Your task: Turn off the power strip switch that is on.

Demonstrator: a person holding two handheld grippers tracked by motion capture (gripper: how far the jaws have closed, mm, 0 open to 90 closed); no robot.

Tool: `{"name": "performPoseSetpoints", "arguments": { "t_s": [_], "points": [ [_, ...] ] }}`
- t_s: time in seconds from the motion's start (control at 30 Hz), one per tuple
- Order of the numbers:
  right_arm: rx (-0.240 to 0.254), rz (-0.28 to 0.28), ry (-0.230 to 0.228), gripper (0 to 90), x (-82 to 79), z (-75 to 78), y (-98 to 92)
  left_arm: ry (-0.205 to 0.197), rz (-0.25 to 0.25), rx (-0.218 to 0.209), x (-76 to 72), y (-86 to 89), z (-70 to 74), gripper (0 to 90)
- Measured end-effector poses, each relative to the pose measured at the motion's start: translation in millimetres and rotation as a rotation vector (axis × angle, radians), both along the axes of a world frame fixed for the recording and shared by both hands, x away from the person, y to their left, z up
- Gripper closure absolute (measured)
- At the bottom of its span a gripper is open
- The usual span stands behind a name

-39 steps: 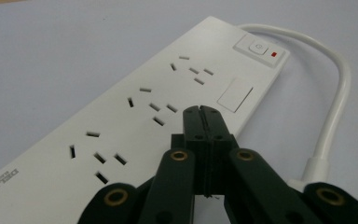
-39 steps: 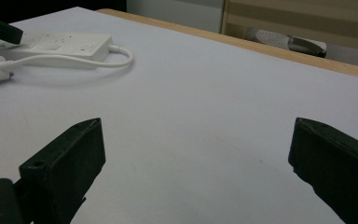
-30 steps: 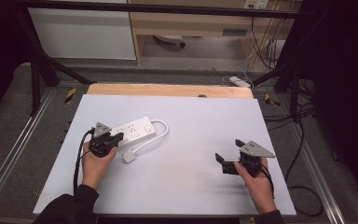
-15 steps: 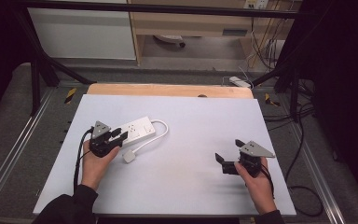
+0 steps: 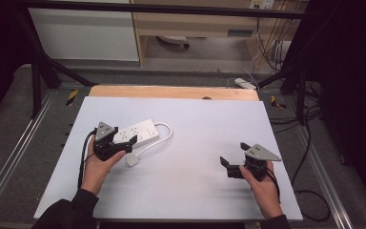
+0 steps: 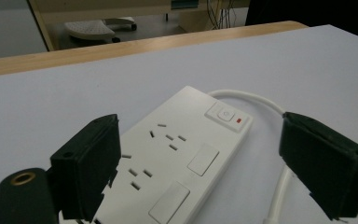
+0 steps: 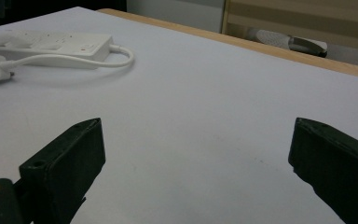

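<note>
Plain white desk (image 5: 195, 191) with a wooden strip (image 5: 171, 91) along the far edge, loose cables (image 5: 310, 143) trailing off right.

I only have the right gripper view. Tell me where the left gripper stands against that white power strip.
Observer: The left gripper hovers at the near end of the power strip; its jaws have just been opening and now stand wide to either side of the strip, pads off it.
Operator: Give me the switch end.
Observer: In the left gripper view the switch sits at the far end, with a small red mark beside it, where the cable leaves.
Operator: Now say where the plug lies.
Observer: The plug lies flat on the table, just right of the left hand.
</note>
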State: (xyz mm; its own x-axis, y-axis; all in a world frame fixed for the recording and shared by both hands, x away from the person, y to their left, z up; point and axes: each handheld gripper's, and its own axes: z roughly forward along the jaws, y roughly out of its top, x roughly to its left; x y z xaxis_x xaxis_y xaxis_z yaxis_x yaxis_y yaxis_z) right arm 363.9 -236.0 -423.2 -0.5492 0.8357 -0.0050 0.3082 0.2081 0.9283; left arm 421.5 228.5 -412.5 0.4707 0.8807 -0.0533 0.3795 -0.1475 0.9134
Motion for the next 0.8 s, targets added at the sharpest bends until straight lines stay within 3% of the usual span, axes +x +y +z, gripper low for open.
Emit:
{"name": "performPoseSetpoints", "arguments": {
  "t_s": [0.5,0.8],
  "points": [
    [0.005,0.0,0.002,3.7,1.0,0.0,-0.5,-0.05,0.0,-0.05,-10.0,2.0,24.2,7.6],
    [0.009,0.006,0.004,3.5,1.4,-0.1,-0.3,-0.024,-0.035,-0.073,-23.3,2.0,44.5,7.0]
  ]
}}
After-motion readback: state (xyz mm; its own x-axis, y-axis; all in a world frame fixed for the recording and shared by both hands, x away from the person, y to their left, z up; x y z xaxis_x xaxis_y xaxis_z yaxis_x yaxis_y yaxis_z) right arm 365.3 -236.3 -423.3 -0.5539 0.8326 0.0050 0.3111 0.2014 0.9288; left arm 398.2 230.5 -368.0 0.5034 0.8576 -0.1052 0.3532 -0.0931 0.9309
